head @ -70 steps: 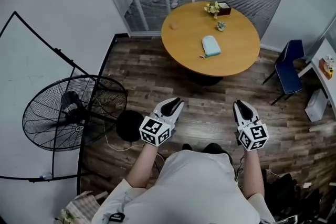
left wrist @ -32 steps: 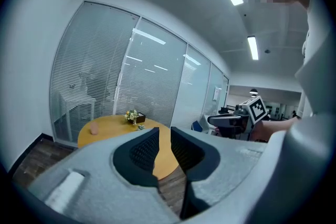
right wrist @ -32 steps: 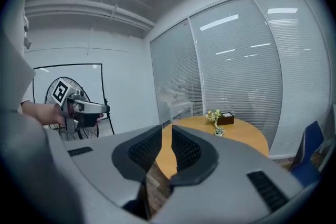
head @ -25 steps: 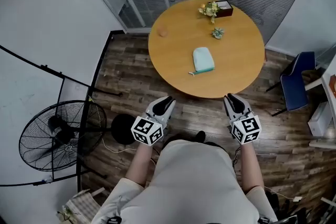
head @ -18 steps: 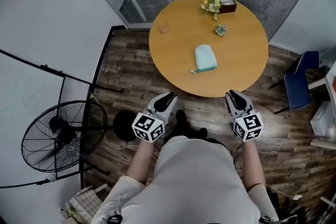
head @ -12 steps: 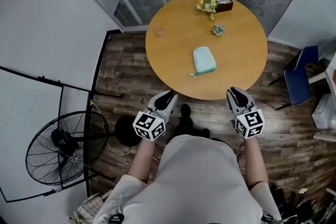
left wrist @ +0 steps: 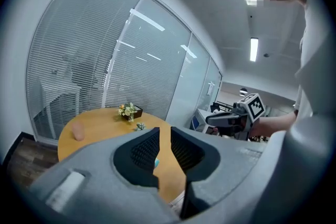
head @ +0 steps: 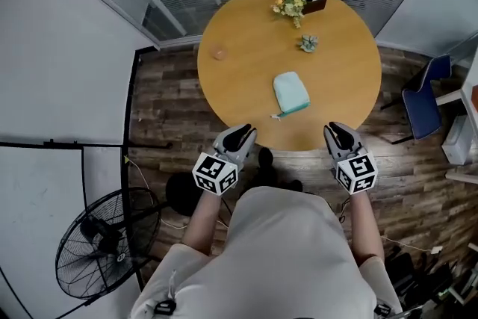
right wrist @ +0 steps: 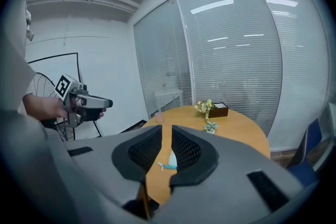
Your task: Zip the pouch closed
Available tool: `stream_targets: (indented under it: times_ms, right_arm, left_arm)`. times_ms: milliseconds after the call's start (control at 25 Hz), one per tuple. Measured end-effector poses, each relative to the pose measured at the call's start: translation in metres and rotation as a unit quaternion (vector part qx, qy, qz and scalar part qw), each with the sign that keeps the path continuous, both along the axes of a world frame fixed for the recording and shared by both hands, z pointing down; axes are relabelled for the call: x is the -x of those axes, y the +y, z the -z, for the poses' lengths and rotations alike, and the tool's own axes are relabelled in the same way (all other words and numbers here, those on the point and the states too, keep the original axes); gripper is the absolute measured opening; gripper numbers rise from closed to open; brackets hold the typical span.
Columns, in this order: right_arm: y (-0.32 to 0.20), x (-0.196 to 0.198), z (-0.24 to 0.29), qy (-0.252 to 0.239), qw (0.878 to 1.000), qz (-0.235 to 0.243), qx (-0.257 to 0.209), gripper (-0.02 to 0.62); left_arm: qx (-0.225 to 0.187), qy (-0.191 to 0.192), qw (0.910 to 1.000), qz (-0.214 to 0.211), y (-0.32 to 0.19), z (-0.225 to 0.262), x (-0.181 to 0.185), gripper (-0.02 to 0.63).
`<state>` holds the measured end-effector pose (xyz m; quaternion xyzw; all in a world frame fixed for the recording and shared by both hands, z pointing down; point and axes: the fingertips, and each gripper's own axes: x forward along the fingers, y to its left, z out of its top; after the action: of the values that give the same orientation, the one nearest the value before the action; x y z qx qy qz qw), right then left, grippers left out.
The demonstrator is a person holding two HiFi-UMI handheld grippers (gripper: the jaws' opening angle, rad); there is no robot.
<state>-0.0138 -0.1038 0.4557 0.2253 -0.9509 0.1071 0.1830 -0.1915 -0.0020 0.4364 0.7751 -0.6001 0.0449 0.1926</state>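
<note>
A light teal pouch point(head: 290, 93) lies flat on the round wooden table point(head: 239, 78), its zip pull point(head: 277, 116) sticking out toward the near edge. Both grippers hang over the floor just short of that edge. My left gripper point(head: 243, 133) is shut and holds nothing; the pouch is ahead and to its right. My right gripper point(head: 335, 130) is shut and empty too, with the pouch ahead and to its left. In the right gripper view the pouch point(right wrist: 170, 159) shows through the slit between the jaws. The left gripper view shows only a sliver of the pouch point(left wrist: 156, 162).
At the table's far side stand a flower bunch with a dark box point(head: 290, 4), a small plant point(head: 308, 44) and a small pink thing point(head: 219, 54). A floor fan point(head: 104, 250) stands at the lower left, a blue chair point(head: 420, 95) at the right, glass partitions behind.
The person has walked up to the table, so its near edge now lies right in front of both grippers. Both grippers have kept their pose and stayed shut.
</note>
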Motion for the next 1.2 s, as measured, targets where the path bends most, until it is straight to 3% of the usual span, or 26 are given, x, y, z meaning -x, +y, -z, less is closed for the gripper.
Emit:
stream_targets:
  times_ms: [320,640,920,1200]
  right_arm:
    - [-0.021,0.029,-0.031,0.035,0.998,-0.037,0.028,0.044]
    - [-0.034,0.053,-0.067,0.063,0.994,-0.063,0.056,0.044]
    - [-0.034,0.070,-0.105,0.085,0.990,-0.060,0.090,0.044]
    - [-0.034,0.081,-0.155,0.101,0.986,-0.034,0.126,0.055]
  left_arm:
    - [0.036,0.010,0.9973,-0.064,-0.041,-0.035,0.033,0.074]
    - [0.066,0.017,0.9880,-0.139,-0.070,-0.079,0.042,0.074]
    - [0.097,0.032,0.9824,-0.156,-0.083,-0.119,0.047,0.074]
    - [0.132,0.008,0.9746,-0.181,-0.084,-0.167,0.037,0.074]
